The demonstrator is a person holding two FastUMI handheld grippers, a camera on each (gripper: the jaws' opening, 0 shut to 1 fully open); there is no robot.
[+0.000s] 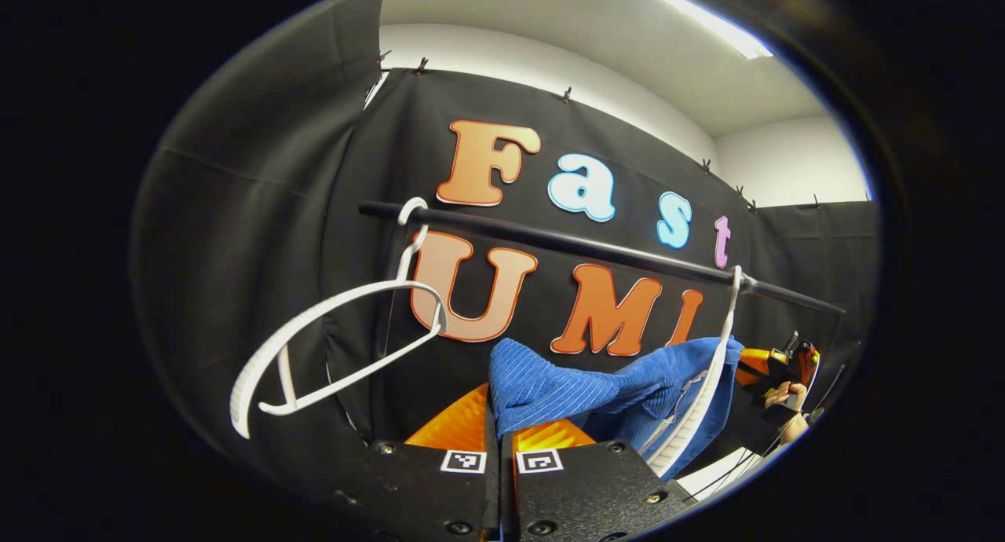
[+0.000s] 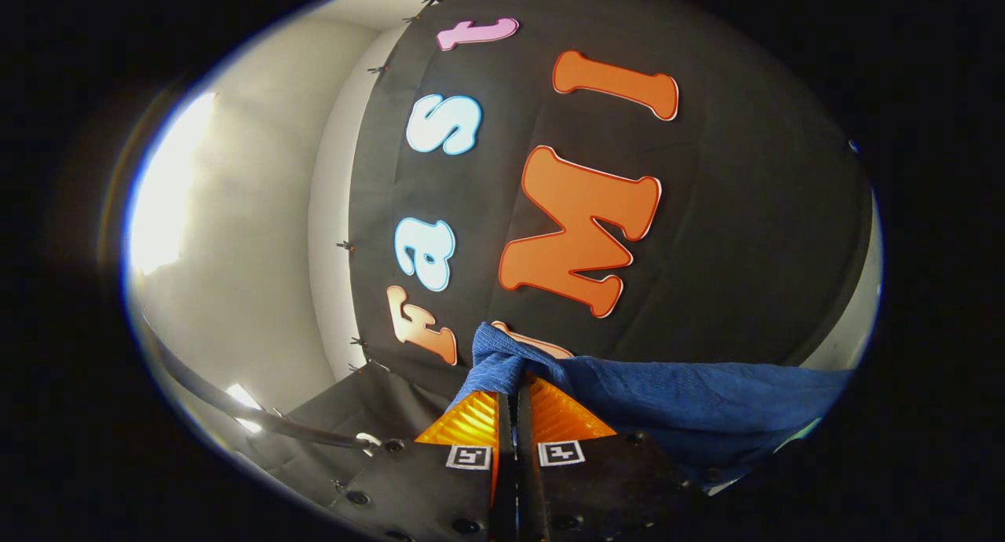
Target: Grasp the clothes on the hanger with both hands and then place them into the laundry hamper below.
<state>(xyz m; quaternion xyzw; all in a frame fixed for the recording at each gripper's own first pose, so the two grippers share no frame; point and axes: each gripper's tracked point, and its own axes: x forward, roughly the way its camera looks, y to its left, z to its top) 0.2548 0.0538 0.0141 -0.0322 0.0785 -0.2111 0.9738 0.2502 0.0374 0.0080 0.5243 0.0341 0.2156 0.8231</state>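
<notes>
Gripping: your left tool and right tool each pinched the blue garment | garment hung by the rail, partly on its hanger | soft, light; hold bunched folds.

Left tongs: ribbed orange fingers are carried on black blocks.
Right tongs: the same orange ribbing and black blocks are seen.
Markings: one square black-and-white tag is set on each block.
Screws: round heads are sunk in the blocks.

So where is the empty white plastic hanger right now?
In the left gripper view, the empty white plastic hanger hangs tilted from the black rail's left end, left of the blue ribbed garment.
</notes>
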